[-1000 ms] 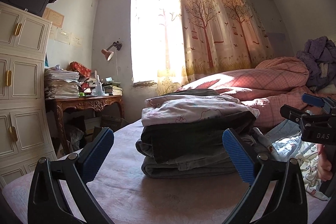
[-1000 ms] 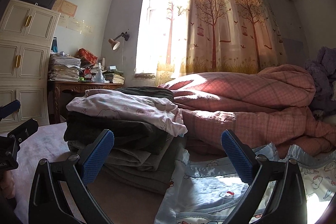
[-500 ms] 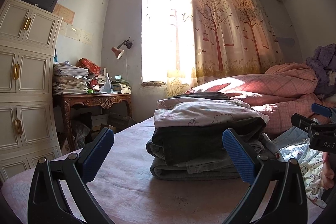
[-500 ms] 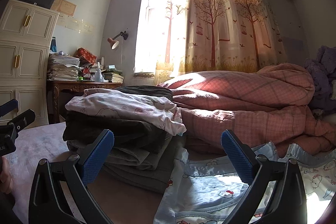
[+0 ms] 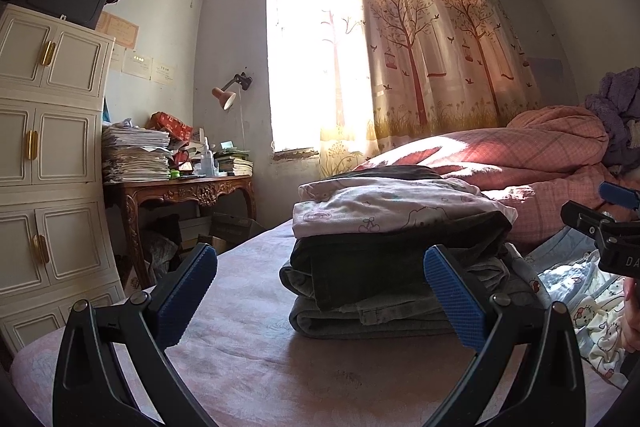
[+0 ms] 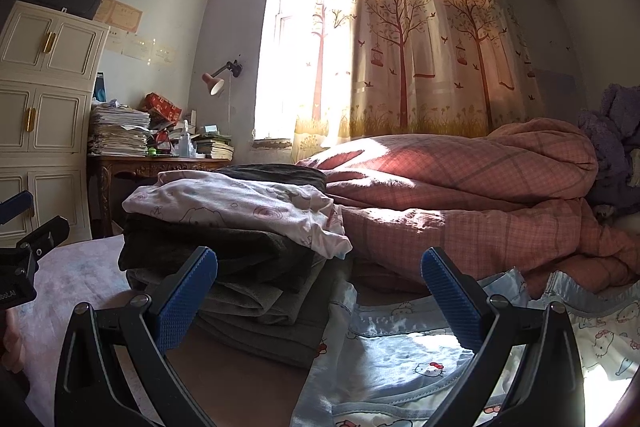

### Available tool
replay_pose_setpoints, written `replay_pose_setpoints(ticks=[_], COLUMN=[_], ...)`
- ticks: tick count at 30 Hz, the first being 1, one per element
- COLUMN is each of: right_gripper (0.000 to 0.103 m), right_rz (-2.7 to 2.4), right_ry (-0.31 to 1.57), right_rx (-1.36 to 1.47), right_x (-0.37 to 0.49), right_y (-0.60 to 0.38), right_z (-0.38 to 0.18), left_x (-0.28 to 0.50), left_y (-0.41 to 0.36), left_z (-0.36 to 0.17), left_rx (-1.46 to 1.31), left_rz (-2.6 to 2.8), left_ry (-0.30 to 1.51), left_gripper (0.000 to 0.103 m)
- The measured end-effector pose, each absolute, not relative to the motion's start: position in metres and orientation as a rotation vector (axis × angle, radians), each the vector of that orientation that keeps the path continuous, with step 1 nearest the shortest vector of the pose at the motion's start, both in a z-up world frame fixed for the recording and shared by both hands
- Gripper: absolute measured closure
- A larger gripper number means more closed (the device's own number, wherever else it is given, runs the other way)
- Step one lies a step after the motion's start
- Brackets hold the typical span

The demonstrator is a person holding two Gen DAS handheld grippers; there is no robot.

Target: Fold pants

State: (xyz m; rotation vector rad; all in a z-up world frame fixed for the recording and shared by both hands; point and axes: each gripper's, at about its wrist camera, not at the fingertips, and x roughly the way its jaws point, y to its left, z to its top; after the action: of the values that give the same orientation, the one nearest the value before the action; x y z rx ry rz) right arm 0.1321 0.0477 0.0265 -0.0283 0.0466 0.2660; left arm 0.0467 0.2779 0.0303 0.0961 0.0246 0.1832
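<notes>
The light blue cartoon-print pants (image 6: 404, 359) are cut off at the bottom and right edges of the right wrist view, so their full shape cannot be seen. They lie flat and spread out, under and just past the right gripper's jaws. In the left wrist view only a small bit of them shows, far to the right of the jaws. A bit of a person's hand (image 5: 632, 315) peeks in at the right edge there, mostly cut off.

The big bed with a pale pink sheet (image 5: 248, 339) lies under both grippers. The room has a white wall and a bright window (image 5: 296, 67) straight ahead of the jaws, so bright that nothing shows through it. A long curtain with brown trees printed on it (image 5: 440, 39) hangs beside the window.

A puffy pink checked quilt (image 6: 480, 187) is heaped past the right gripper's jaws. A tall cream cupboard with gold handles (image 5: 48, 163) stands far to the left of the left jaws. A carved dark wood desk (image 5: 180, 191) beside it holds piles of papers.

A stack of folded clothes with a pale pink printed piece on top (image 5: 392, 251) sits just past the left gripper's jaws, more toward the right jaw. It partly hides the quilt behind it.

The left gripper (image 5: 320, 299) has its blue-padded jaws wide apart, holding nothing. The right gripper (image 6: 318, 301) is the same, jaws wide apart and empty.
</notes>
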Motion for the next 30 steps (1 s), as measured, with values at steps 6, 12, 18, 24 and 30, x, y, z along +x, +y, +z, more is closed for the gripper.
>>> replay_pose_setpoints(ticks=[6,12,18,24,30], right_gripper=[0.001,0.001,0.001,0.001,0.001], right_rz=[0.265,0.268,0.268,0.268,0.268], right_ry=[0.046,0.036,0.035,0.034,0.037], right_rx=[-0.027,-0.025,-0.024,-0.024,-0.026], right_x=[0.1317,0.1297,0.1297,0.1296,0.1298], right_y=[0.0478,0.0461,0.0463,0.0463,0.0465], right_z=[0.0264,0.0279,0.0280,0.0281,0.0280], left_x=[0.0474,0.0479,0.0509,0.0513,0.0500], left_y=[0.2796,0.2833,0.2837,0.2824,0.2821], left_z=[0.0306,0.0311,0.0314,0.0316,0.0319], left_rx=[0.095,0.081,0.079,0.081,0.078], left_rz=[0.198,0.189,0.185,0.176,0.171], left_ry=[0.035,0.038,0.045,0.043,0.038], left_gripper=[0.000,0.000,0.000,0.000,0.000])
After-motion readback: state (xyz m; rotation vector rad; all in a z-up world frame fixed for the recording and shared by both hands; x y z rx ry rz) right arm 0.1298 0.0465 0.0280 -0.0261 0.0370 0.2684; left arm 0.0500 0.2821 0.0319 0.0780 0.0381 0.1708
